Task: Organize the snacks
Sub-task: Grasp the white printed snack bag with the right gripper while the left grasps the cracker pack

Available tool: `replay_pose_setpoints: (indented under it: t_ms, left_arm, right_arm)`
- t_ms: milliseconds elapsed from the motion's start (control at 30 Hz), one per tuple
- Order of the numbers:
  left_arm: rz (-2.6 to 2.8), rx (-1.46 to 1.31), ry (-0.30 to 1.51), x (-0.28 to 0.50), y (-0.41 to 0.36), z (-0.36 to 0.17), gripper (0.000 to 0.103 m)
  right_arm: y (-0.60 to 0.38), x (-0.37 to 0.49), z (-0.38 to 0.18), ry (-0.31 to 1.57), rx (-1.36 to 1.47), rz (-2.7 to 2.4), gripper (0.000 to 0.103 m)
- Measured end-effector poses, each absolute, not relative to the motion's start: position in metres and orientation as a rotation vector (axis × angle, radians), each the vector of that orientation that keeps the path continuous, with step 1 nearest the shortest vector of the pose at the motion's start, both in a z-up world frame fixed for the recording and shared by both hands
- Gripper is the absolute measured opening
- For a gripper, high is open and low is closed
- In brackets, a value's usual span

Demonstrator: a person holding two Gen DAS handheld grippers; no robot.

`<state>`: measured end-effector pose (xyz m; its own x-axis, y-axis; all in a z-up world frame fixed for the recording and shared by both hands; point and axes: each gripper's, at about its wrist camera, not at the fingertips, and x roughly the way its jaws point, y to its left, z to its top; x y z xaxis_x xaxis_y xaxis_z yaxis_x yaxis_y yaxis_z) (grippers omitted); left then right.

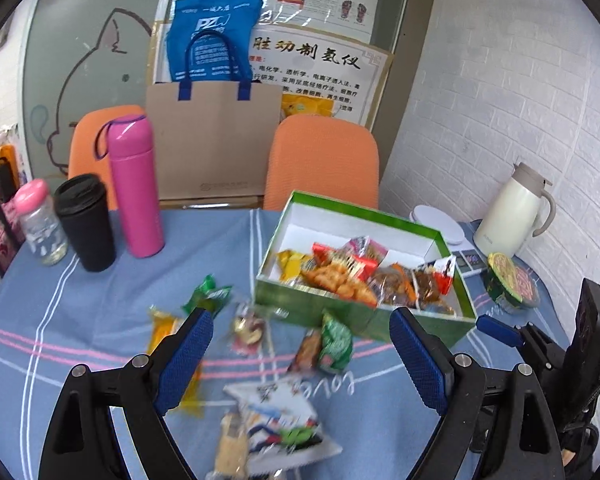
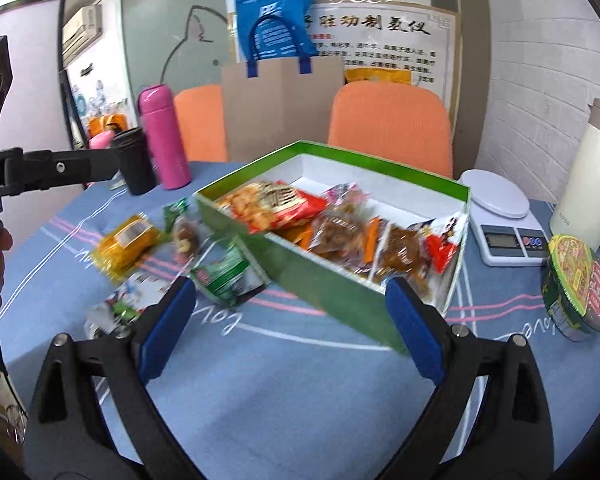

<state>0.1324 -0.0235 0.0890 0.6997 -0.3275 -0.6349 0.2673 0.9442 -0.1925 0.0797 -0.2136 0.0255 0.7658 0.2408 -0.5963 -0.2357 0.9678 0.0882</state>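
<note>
A green box with a white inside holds several snack packets. Loose packets lie on the blue cloth to its left: a green packet, a yellow one, a nut pack, a small green one and a white pouch. My left gripper is open above the loose packets, nothing between its blue pads. My right gripper is open just in front of the box's near corner, holding nothing.
A pink flask, a black cup and a clear bottle stand at the back left. A kitchen scale, a cream jug and an instant noodle bowl sit right of the box. Two orange chairs stand behind the table.
</note>
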Motion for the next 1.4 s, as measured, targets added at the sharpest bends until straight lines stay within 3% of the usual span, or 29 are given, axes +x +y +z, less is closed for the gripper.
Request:
replay_pose_setpoints:
  t_ms: [367, 500, 1000, 1133, 1400]
  left_arm:
    - [-0.297, -0.144, 0.835, 0.083, 0.025, 0.033, 0.092]
    - [-0.326, -0.165, 0.857, 0.069, 0.034, 0.019, 0.092]
    - [-0.274, -0.237, 0.889, 0.045, 0.083, 0.000, 0.092]
    - [-0.295, -0.247, 0.900, 0.049, 0.081, -0.004, 0.092]
    - [-0.367, -0.203, 0.932, 0.069, 0.042, -0.011, 0.092]
  right_arm:
    - [-0.185, 0.076, 0.001, 0.749, 0.058, 0.356, 0.095]
    - [-0.166, 0.078, -0.004, 0.777, 0.053, 0.398, 0.087]
    - [-0.080, 0.105, -0.027, 0.866, 0.031, 0.502, 0.085]
    - [-0.094, 0.103, -0.030, 0.883, 0.074, 0.499, 0.068]
    - [-0.126, 0.089, -0.030, 0.890, 0.052, 0.446, 0.060]
